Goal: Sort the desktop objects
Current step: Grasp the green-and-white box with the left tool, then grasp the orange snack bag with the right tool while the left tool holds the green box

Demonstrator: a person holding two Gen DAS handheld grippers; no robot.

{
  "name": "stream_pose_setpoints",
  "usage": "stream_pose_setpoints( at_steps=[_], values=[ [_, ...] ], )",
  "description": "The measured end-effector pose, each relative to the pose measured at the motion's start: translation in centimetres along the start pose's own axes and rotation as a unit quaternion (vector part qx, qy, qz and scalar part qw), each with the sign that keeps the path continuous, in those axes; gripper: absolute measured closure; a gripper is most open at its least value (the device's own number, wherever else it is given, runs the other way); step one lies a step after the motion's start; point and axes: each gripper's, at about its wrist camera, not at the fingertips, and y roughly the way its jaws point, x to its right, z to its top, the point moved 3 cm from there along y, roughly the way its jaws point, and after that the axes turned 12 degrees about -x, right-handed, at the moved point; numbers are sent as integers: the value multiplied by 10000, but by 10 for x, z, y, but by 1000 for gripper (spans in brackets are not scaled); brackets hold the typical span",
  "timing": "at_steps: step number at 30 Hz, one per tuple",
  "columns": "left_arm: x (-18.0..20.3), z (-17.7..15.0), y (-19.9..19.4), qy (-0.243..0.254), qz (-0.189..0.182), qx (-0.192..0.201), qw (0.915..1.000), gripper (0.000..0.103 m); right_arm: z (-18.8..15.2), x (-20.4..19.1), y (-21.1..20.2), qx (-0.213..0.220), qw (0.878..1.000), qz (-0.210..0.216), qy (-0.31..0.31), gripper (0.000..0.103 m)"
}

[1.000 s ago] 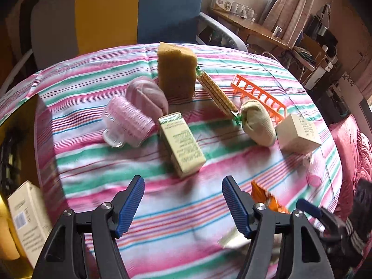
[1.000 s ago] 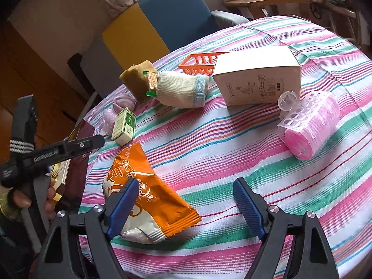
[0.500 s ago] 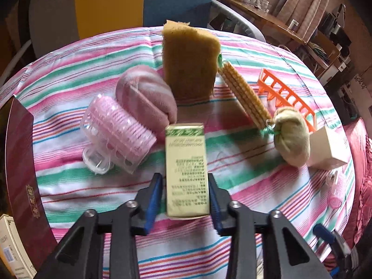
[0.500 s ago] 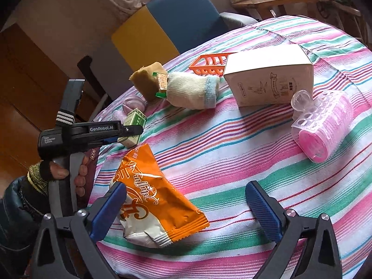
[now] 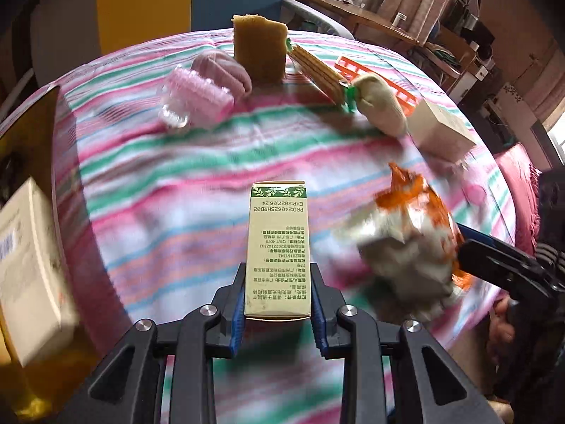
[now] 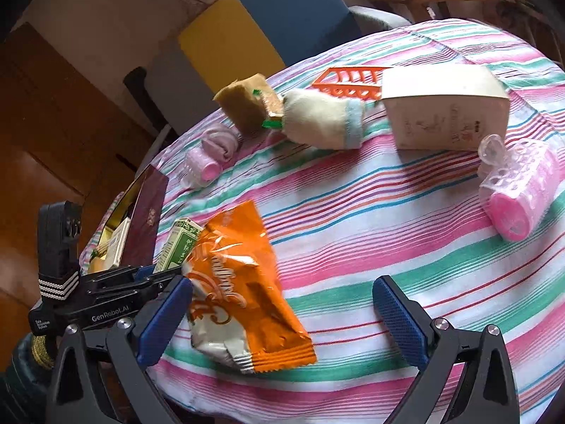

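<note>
1. The left gripper [image 5: 279, 304] is clamped on the green-and-cream carton [image 5: 278, 251], over the table's near-left edge beside the open box [image 6: 148, 208].
2. The right gripper [image 6: 282, 304] gapes wide, empty, astride the orange snack packet [image 6: 240, 289].
3. Sorting looks barely begun: two pink rollers, two rolled socks, one sponge [image 5: 259, 51], one white box [image 6: 445, 109] and one orange rack remain.
</note>
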Motion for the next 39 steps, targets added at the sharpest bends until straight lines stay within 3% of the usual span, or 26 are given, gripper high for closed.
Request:
stream_pose_setpoints(
  at_steps=[3,5,7,12,18,22,28,36,39],
  values=[
    [5,-22,-5,132,31,62,9999,67,-11,-18,7,-136,9992,-193,-330,0],
    [7,-34,-7,203,2,114,9997,50,-17,-25,10,-162,9982,-320,-475,0],
    [9,-44,-7,254,-10,174,9995,43,-22,-27,12,-126,9971,-456,-595,0],
    [3,-50,-11,122,-58,334,9994,43,-28,-34,15,-165,9932,-831,-794,0],
    [-9,-46,-19,-123,2,449,9989,43,-22,-32,4,-245,9923,-1057,-601,0],
    [-6,-36,-27,-51,74,599,9982,43,-9,-45,-10,49,9877,-1317,-837,0],
    [1,-23,-24,43,37,514,9987,43,5,-58,-1,-129,9843,-1409,-1060,9],
    [0,-12,-12,51,62,337,9994,44,11,-60,19,-398,9796,-1527,-1248,10],
    [3,-8,-9,108,72,321,9994,44,12,-58,25,-493,9765,-1633,-1316,25]
  ],
)
